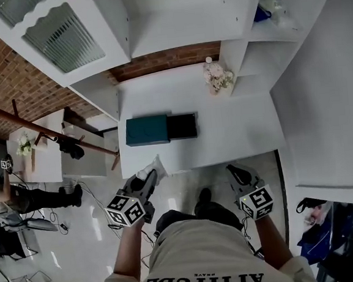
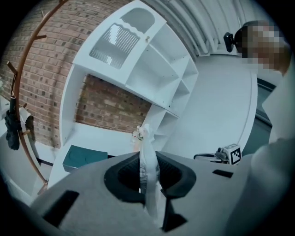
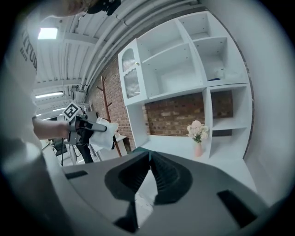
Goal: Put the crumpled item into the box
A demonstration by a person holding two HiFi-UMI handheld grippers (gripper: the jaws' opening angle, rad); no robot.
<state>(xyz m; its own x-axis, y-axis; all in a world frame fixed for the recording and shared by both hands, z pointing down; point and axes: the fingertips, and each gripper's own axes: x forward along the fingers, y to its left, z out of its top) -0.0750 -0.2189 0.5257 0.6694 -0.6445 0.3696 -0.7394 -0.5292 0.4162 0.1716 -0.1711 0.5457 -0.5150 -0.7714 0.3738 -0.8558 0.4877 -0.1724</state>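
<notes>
A white crumpled item sticks out of my left gripper, whose jaws are shut on it just off the white desk's near edge. In the left gripper view the item stands upright between the pads. The teal box lies on the desk with its dark tray slid out to the right; it also shows as the box ahead and left of the jaws. My right gripper hangs over the floor by the desk edge, its jaws shut on nothing. The right gripper view shows the left gripper holding the item.
A small vase of pale flowers stands at the desk's back right beside white shelving. A wooden coat rack and a second table are to the left. A person is at the far left on the floor.
</notes>
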